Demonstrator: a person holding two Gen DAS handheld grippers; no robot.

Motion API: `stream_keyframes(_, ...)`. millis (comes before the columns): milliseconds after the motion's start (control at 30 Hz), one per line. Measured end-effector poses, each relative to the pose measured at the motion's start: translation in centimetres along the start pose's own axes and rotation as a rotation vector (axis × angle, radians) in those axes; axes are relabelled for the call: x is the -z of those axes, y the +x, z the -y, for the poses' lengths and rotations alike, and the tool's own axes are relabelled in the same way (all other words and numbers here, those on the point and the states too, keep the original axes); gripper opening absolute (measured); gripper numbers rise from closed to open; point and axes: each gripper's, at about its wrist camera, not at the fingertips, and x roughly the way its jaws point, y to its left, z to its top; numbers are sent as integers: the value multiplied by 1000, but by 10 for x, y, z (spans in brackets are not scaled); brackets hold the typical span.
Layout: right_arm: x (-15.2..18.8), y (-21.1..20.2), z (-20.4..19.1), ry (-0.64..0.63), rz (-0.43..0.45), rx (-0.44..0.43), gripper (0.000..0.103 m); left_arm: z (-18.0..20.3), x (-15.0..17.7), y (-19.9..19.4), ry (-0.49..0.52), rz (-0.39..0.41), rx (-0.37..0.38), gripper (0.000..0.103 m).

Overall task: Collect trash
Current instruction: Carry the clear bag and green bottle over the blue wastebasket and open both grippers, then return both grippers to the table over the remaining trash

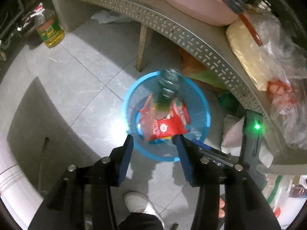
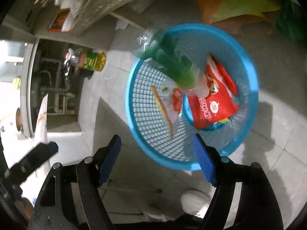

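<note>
1. In the left wrist view, the left tongs (image 1: pixel 153 141) are seen with their blue-padded fingers spread apart, nothing held between them.
2. Just beyond the fingertips, towards 12 o'clock, a round blue plastic mesh basket (image 1: pixel 199 99) stands on the grey tiled floor (image 1: pixel 76 72).
3. Inside the basket a red snack wrapper (image 1: pixel 168 124) lies, and a clear plastic bottle with a green label (image 1: pixel 168 84) is seen blurred above it, its base at the basket's 12 o'clock rim; whether it rests on anything cannot be told.
4. A grey perforated metal shelf (image 1: pixel 191 38) curves from 12 to 3 o'clock, carrying a pink plastic basin (image 1: pixel 195 3) and clear plastic bags (image 1: pixel 278 57).
5. A yellow cooking-oil bottle (image 1: pixel 50 30) stands on the floor at 10 o'clock.
6. In the right wrist view, the right tongs (image 2: pixel 157 140) are likewise held apart and empty.
7. The basket (image 2: pixel 249 72) fills the centre, holding the red wrapper (image 2: pixel 213 107) at its 4 o'clock side and a clear wrapper with an orange edge (image 2: pixel 165 107) at its 8 o'clock side.
8. The green-labelled bottle (image 2: pixel 168 61) slants across the basket's 11 o'clock rim, blurred.
9. The oil bottle (image 2: pixel 92 60) is seen at 10 o'clock.
</note>
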Motion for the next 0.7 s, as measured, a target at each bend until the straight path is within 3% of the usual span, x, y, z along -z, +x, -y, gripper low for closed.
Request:
stream_keyframes(200,14,-6,-16,-61,16,10,73,-4,24,-42,-2,40,18,47)
stream_keyframes(367,46,-32,-26,-129,30,10,73,-3,57,-95,-11,110,61,51)
stream_keyframes(700,102,-80,-56,-240,72,51,82,-16,165,-206,-16,309,165,59)
